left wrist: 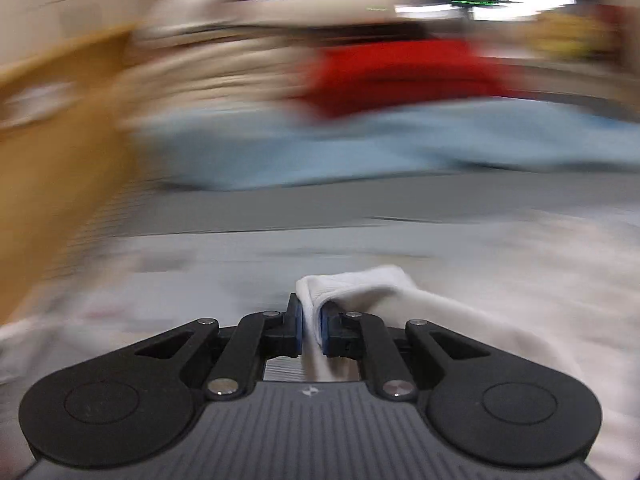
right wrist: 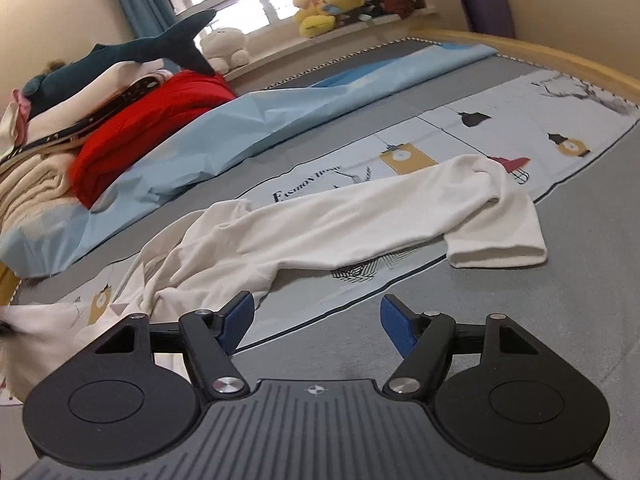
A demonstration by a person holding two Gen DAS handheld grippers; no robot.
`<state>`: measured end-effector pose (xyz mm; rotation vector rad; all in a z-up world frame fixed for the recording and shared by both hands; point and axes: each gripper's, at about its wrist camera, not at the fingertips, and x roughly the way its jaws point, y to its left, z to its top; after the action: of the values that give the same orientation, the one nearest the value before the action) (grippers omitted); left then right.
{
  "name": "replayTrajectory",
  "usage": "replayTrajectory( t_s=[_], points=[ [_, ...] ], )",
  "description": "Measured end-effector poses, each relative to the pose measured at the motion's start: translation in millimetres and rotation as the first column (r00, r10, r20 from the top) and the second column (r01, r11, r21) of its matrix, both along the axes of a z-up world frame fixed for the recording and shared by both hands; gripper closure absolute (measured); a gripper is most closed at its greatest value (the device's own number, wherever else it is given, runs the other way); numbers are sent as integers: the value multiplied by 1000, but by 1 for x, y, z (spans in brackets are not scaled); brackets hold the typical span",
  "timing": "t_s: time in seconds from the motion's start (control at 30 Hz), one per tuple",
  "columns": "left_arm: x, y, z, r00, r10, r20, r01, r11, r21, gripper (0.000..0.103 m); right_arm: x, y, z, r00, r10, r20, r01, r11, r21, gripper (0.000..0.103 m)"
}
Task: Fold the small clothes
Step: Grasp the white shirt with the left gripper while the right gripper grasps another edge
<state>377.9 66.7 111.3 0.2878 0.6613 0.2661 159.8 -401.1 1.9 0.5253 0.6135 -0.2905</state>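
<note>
A white long-sleeved garment (right wrist: 320, 220) lies crumpled on the printed bed sheet, one sleeve stretched to the right with its cuff (right wrist: 500, 252) on the grey part. My right gripper (right wrist: 318, 320) is open and empty, just above the sheet in front of the garment. In the blurred left wrist view, my left gripper (left wrist: 312, 324) is shut on a fold of the white garment (left wrist: 360, 284), which trails off to the right.
A light blue sheet (right wrist: 224, 128), a red folded cloth (right wrist: 152, 120), beige blankets and a shark plush (right wrist: 132, 52) are piled at the back left. Stuffed toys (right wrist: 324, 8) sit on the windowsill. A wooden bed rim (right wrist: 560, 60) runs along the right.
</note>
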Motion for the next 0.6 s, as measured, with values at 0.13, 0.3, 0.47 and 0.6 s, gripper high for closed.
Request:
replayTrajectory(
  t_s=[0.13, 0.3, 0.47, 0.6],
  points=[
    [20, 147, 38, 938, 342, -56, -347, 927, -145, 59, 2, 9, -5, 998, 58, -8, -57, 998, 10, 31],
    [-21, 154, 21, 966, 256, 24, -233, 909, -345, 1, 18, 28, -21, 969, 238, -72, -233, 970, 71, 31],
    [-54, 89, -38, 991, -8, -134, -57, 877, -477, 1, 32, 56, -51, 916, 381, -127, -341, 905, 255, 32],
    [-112, 26, -82, 967, -193, -168, 74, 839, -538, 1, 42, 78, -71, 902, 391, -183, -338, 903, 264, 30]
  ],
)
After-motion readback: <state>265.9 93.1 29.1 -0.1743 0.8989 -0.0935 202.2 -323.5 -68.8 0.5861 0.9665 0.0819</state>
